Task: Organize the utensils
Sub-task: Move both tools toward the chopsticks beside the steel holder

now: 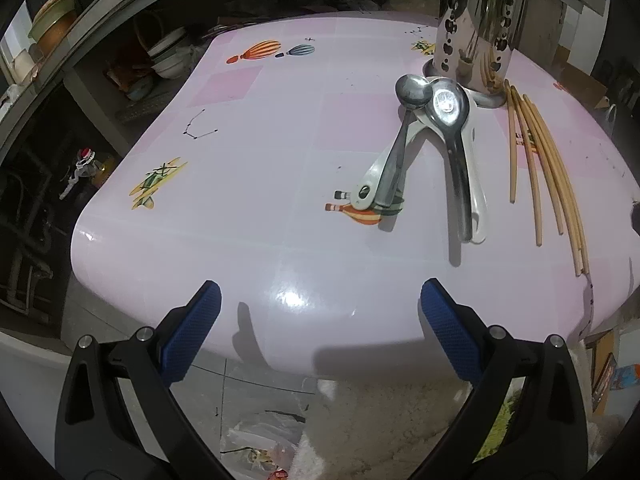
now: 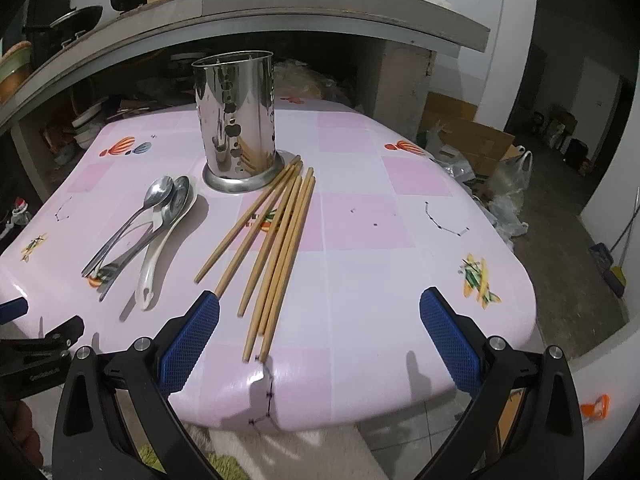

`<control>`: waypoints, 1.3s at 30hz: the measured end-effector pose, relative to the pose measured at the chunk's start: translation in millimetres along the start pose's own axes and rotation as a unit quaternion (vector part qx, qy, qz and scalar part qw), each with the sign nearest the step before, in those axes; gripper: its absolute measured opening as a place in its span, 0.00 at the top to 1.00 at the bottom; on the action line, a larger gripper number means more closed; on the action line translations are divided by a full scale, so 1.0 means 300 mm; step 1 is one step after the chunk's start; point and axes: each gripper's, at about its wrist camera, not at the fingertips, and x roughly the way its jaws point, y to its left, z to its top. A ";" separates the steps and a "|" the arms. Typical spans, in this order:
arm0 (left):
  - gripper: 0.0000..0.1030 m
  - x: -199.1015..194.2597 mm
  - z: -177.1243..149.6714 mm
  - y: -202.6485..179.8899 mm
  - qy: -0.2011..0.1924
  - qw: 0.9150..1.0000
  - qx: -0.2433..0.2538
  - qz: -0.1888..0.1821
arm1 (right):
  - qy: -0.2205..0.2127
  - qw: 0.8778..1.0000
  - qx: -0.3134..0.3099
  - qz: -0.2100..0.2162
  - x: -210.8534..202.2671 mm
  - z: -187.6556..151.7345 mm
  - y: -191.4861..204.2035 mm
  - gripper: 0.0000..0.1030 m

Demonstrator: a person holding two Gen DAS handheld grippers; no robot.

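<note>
Left gripper [image 1: 320,292] hangs over the near edge of the pink table [image 1: 248,200], jaws spread wide w/ nothing between them; right gripper [image 2: 319,300] likewise spread wide & empty, over the near edge further to the right; the left one's blue tip shows at the far left of the right wrist view. Ahead & to the right of the left gripper lies a pile of spoons [image 1: 432,140]: metal spoons resting on top of white ones, bowls toward the far side, handles pointing back toward the gripper, overlapping each other. Right of the spoons, apart from them, a fan of wooden chopsticks [image 1: 548,176] lies flat; in the right wrist view the chopsticks [image 2: 276,244] run from just ahead of the right gripper's left finger [image 2: 188,344] up to the base of the steel holder [image 2: 236,120], far tips touching or nearly touching its base ring, can't tell which; near ends close to the table edge. Holder stands upright at the far side, perforated wall, shiny; inside not visible. Spoons [image 2: 148,224] sit left of the chopsticks from the right gripper, bowls just beside the holder's base.
</note>
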 end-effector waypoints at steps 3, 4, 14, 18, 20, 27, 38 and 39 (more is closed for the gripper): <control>0.06 -0.006 0.005 -0.012 -0.013 1.000 0.000 0.001 | 0.004 1.000 0.000 0.004 0.036 0.017 -0.007 0.05; 0.06 -0.008 0.009 -0.020 -0.015 1.000 0.004 -0.002 | 0.008 1.000 0.002 0.007 0.051 0.024 -0.010 0.05; 0.06 -0.028 0.069 -0.023 -0.024 0.998 -0.013 -0.063 | -0.011 0.999 -0.005 0.038 0.107 0.067 -0.037 0.05; 0.06 -0.049 0.075 -0.026 -0.031 0.996 -0.019 -0.080 | -0.012 0.997 -0.027 0.072 0.118 0.076 -0.023 0.05; 0.06 -0.057 0.074 -0.038 -0.031 0.994 -0.015 -0.103 | -0.003 0.995 -0.030 0.094 0.125 0.079 -0.017 0.05; 0.06 -0.084 0.085 -0.058 -0.041 0.990 -0.003 -0.136 | 0.015 0.985 0.040 0.166 0.097 0.061 -0.023 0.05; 0.06 -0.108 0.083 -0.039 -0.063 0.986 -0.010 -0.153 | 0.036 0.984 0.052 0.165 0.041 0.004 -0.018 0.05; 0.06 -0.109 0.083 -0.034 -0.065 0.986 -0.014 -0.154 | 0.034 0.983 0.055 0.171 0.039 0.001 -0.021 0.05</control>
